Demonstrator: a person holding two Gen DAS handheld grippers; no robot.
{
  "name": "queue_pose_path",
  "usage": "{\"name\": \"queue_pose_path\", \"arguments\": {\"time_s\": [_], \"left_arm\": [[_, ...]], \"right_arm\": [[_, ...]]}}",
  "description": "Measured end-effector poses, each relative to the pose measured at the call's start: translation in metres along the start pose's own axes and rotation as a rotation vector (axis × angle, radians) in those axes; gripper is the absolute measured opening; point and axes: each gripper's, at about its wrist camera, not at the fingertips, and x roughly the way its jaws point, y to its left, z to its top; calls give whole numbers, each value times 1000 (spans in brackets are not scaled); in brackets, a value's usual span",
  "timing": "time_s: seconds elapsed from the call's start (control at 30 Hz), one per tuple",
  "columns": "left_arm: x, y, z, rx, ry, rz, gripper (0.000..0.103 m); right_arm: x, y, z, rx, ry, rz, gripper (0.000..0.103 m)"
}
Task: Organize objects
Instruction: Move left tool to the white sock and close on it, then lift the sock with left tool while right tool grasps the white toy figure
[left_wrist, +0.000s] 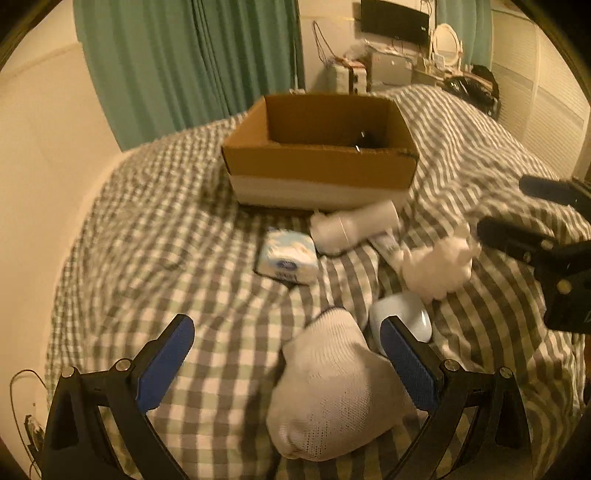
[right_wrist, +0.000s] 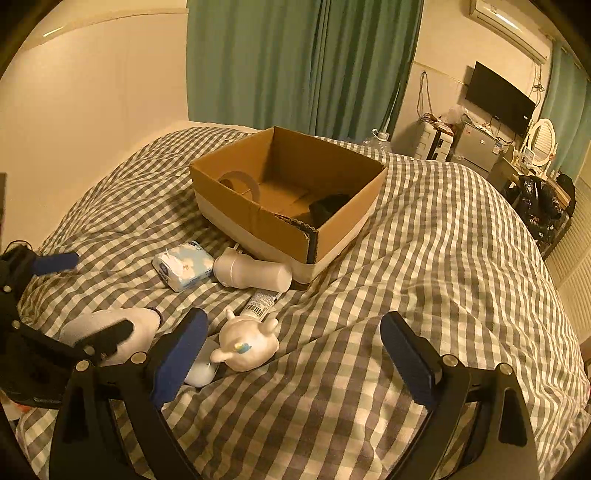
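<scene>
The tissue pack (right_wrist: 183, 265) carries blue lettering, too blurred to read; a barcode shows on the tube (right_wrist: 259, 303) at 6 o'clock of the cardboard box (right_wrist: 258, 218). Both grippers, left gripper (left_wrist: 286, 334) and right gripper (right_wrist: 293, 332), gape, holding nothing. A white sock (left_wrist: 332, 387) lies between the left fingers, white bottle (right_wrist: 253, 273) against the box

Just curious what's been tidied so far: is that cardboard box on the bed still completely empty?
No. The cardboard box already holds a tape roll and a dark object.
</scene>
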Motion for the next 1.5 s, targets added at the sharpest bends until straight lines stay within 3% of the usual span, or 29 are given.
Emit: {"name": "queue_pose_path", "arguments": {"time_s": [0.33,0.47,0.5,0.53,0.6,0.8,1.5], "left_arm": [[22,-5,-13,16,94,-115,103],[23,-9,-17,38,108,-133,102],[22,-9,-17,42,103,-137,95],[18,-9,-17,45,92,-160,74],[11,-10,-16,56,75,-199,58],[4,-8,-13,59,61,-189,54],[-29,8,11,61,-92,-18,51]], "right_arm": [[13,6,-5,-3,30,24,95],[23,10,-8,-6,61,47,88],[26,12,-10,-8,69,51,87],[29,13,-11,-9,79,56,82],[36,14,-14,-10,103,75,71],[54,22,-24,-30,166,106,45],[15,32,-13,-94,56,55,45]]}}
